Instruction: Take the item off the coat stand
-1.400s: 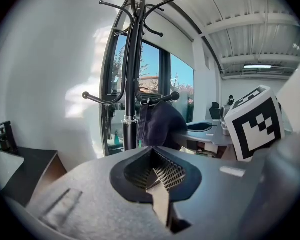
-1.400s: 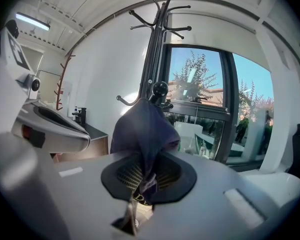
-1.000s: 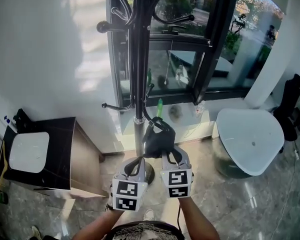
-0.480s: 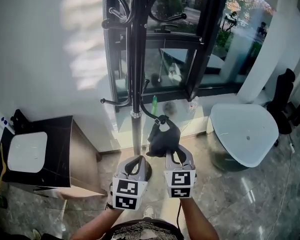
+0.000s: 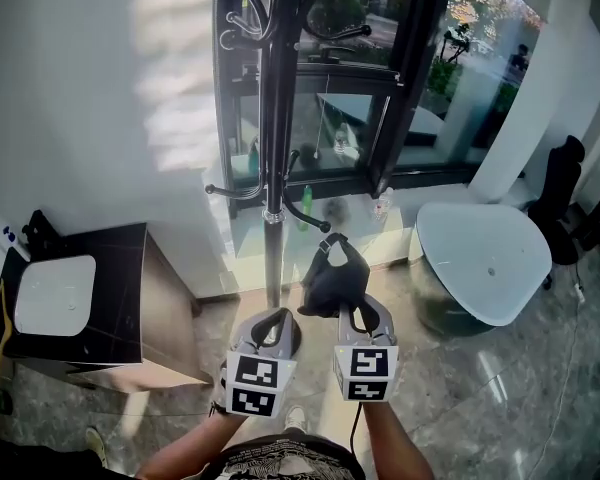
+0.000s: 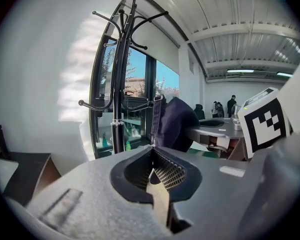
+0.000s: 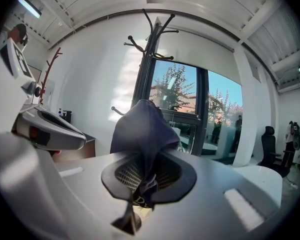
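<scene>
The black coat stand rises in front of the window, and its hooks are bare. A dark cloth cap hangs just right of the pole, clear of the low hook. My right gripper is shut on the cap's lower edge; the fabric bunches between the jaws of my right gripper, with the coat stand behind it. My left gripper sits beside it, shut and holding nothing. In the left gripper view its jaws meet, with the cap and the coat stand beyond.
A dark low cabinet with a white object on top stands at the left against the wall. A white rounded table sits at the right, with a black chair behind it. Black-framed window behind the stand.
The cap's strap has come off the stand's low hook. My right gripper has drawn it back and to the right. The left gripper has stayed beside it.
</scene>
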A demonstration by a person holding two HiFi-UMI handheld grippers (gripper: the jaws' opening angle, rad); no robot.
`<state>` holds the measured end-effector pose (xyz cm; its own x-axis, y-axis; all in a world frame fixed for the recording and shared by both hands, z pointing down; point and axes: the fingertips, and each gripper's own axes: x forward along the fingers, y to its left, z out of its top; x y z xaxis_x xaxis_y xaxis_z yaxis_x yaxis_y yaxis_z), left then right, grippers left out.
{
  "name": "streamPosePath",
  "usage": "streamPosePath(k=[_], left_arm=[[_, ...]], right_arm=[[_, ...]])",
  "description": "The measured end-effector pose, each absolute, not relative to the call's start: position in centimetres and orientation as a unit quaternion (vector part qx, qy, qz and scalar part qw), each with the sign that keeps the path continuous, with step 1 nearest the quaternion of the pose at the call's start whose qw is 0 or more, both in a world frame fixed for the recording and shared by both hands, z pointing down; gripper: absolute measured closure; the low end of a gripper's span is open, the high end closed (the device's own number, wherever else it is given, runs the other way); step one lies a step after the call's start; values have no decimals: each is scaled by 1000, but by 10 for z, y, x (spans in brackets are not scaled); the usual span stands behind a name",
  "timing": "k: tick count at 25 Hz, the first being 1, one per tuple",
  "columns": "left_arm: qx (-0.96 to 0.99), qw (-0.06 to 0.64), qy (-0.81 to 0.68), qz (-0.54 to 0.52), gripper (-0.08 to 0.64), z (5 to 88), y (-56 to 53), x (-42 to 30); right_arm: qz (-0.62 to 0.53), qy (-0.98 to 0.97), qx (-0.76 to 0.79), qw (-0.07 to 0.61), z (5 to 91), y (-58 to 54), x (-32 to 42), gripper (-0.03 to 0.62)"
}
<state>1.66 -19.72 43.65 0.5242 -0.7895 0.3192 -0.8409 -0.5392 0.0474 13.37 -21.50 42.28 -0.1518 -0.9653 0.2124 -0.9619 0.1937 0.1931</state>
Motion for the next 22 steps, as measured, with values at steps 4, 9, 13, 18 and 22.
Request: streamPosePath(k=[4, 9, 13, 18, 22], left_arm=[[870, 96, -467, 130, 554, 436, -187, 16], [873, 93, -461, 129, 554, 437, -174, 19], [875, 92, -458, 129, 555, 435, -167, 20], [876, 96, -454, 130, 555, 437, -157, 21], [878, 99, -450, 132, 554, 441, -151, 24]], right_arm=[[1, -757, 639, 138, 422, -196, 132, 561], [9, -759, 638, 132, 421, -174, 127, 561], [12, -759, 638, 129, 416, -161, 125, 561], [15, -756, 642, 124, 413, -146, 125, 561], [18, -752, 647, 124, 416, -138, 127, 561]])
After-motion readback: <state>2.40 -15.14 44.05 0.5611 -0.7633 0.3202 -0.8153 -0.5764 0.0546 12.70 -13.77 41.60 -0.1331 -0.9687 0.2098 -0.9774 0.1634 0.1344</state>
